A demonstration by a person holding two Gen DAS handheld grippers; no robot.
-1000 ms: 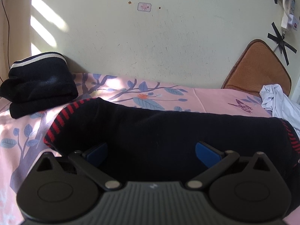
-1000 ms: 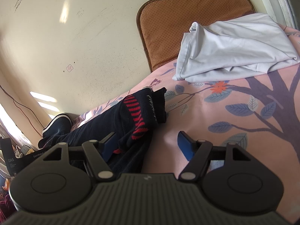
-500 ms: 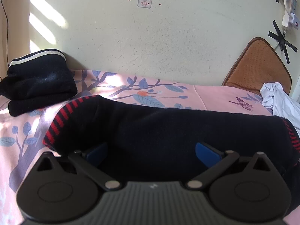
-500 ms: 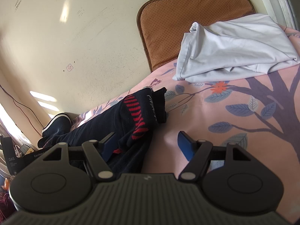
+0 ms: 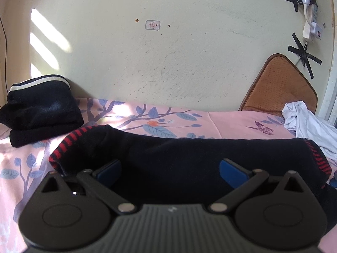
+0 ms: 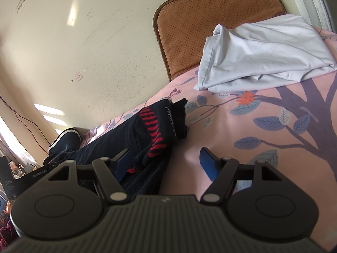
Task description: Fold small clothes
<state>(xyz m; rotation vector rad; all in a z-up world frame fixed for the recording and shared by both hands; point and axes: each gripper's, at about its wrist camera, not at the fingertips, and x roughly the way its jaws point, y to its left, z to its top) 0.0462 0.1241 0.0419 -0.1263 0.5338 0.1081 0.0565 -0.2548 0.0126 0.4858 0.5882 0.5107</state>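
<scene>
A black garment with red-striped trim (image 5: 179,158) lies stretched across the pink floral bed sheet (image 5: 221,120). My left gripper (image 5: 170,169) is open just above its near edge, blue pads wide apart. In the right wrist view the garment's right end (image 6: 155,126) lies bunched, red stripes showing. My right gripper (image 6: 165,162) is open at that end; its left pad touches the cloth and its right pad stands over bare sheet (image 6: 242,126).
A folded black garment with a white stripe (image 5: 42,107) sits at the far left by the wall. A crumpled white garment (image 6: 263,52) lies at the right against a brown cushion (image 6: 200,25). A power strip (image 5: 309,21) hangs on the wall.
The left wrist view has tilted up a little, so more wall shows and the garment sits lower. The right gripper and the garment's right end have barely moved.
</scene>
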